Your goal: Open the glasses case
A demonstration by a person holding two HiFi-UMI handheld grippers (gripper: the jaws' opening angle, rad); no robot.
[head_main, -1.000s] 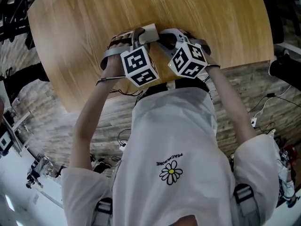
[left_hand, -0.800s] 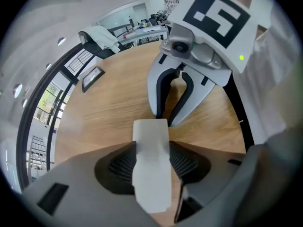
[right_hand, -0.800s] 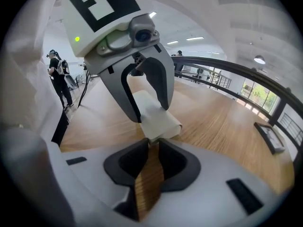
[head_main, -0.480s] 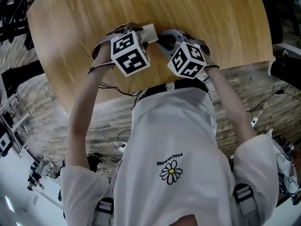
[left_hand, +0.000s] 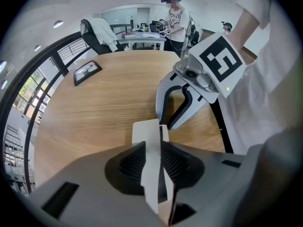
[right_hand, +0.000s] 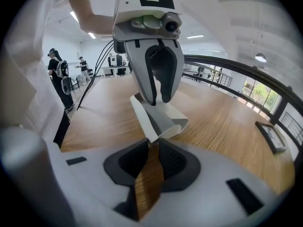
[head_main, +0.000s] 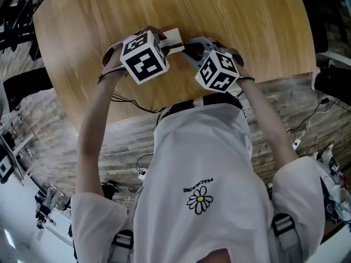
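Observation:
The glasses case (head_main: 174, 37) is a flat folding one, white on one face and wood-patterned on the other, and it sits near the table's close edge. My left gripper (left_hand: 154, 150) points steeply down. Its jaws have just been closing and now pinch the case's white flap (left_hand: 150, 141). My right gripper (right_hand: 152, 148) is shut on the case's wood-patterned panel (right_hand: 149, 178), with the white folded part (right_hand: 161, 119) sticking out beyond it. In the head view the left gripper (head_main: 163, 38) and the right gripper (head_main: 189, 45) face each other across the case.
The round wooden table (head_main: 230, 15) stretches away beyond the case. A dark framed tablet (left_hand: 87, 71) lies at its far side. A chair with a white jacket (left_hand: 102, 32) and a standing person (left_hand: 176, 18) are behind it. Cables trail on the floor (head_main: 307, 119).
The left gripper has shifted left and tipped more steeply down, and its jaws have closed on the white flap. The right gripper has stayed where it was.

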